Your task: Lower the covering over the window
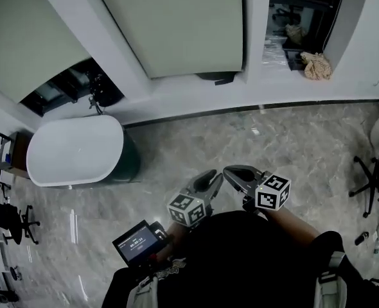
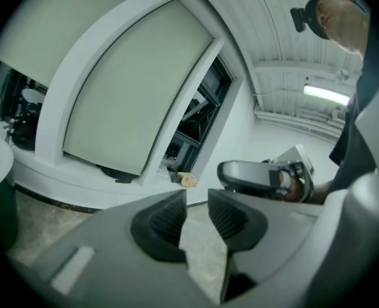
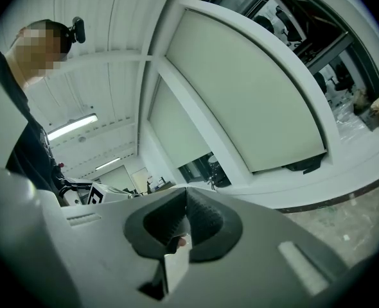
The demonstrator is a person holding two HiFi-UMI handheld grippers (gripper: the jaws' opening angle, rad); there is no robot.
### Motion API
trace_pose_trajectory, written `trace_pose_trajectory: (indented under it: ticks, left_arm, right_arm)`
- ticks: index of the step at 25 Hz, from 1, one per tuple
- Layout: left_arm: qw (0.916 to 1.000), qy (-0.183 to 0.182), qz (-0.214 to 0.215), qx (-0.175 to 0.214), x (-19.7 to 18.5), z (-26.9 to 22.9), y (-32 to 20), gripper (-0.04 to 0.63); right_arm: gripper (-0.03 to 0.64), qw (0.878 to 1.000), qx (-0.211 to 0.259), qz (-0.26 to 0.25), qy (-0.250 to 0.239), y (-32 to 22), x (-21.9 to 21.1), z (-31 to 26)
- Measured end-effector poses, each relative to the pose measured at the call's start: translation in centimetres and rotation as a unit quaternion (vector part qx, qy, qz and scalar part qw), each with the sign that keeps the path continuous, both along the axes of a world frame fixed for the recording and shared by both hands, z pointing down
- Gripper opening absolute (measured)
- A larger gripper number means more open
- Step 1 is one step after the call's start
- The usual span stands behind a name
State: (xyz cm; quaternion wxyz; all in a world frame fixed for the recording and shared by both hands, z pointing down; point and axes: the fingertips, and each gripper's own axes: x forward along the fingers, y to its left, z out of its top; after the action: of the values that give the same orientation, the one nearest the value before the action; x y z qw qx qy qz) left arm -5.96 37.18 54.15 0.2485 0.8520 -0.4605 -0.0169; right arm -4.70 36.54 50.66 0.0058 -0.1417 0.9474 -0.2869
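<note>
The middle window's pale green blind [image 1: 176, 24] hangs low, its bottom edge just above the white sill [image 1: 196, 92]. The same blind [image 2: 135, 88] shows in the left gripper view, and in the right gripper view the blind [image 3: 247, 88] fills the arched frame. The window on the right [image 1: 305, 11] is uncovered and dark. Both grippers are held near the person's body, well back from the windows. My left gripper [image 1: 212, 175] [image 2: 196, 201] is open with nothing between its pads. My right gripper [image 1: 231, 171] [image 3: 185, 201] is shut on nothing; the right gripper [image 2: 260, 175] also shows beside the left one.
A white oval tub [image 1: 74, 149] with a dark green side stands on the marble floor at left. A beige cloth [image 1: 317, 66] lies on the right sill. A black chair [image 1: 376, 172] is at the right edge. A small screen device [image 1: 138, 239] sits by the person's waist.
</note>
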Motion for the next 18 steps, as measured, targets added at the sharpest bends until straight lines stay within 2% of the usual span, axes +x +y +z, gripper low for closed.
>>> trace_pose_trajectory:
  ticks: [8,18]
  left_arm:
    - [0.9998,0.001,0.02,-0.005,-2.0,-0.2,-1.6,0.104]
    - [0.9994,0.0,0.033,-0.012,-0.3,0.7,-1.0,0.104]
  right_arm:
    - [0.008,1.0,0.006,0.017,0.005,-1.1,-2.1,-0.2]
    - [0.008,1.0,0.002,0.028,0.009,-0.5,-0.4,0.6]
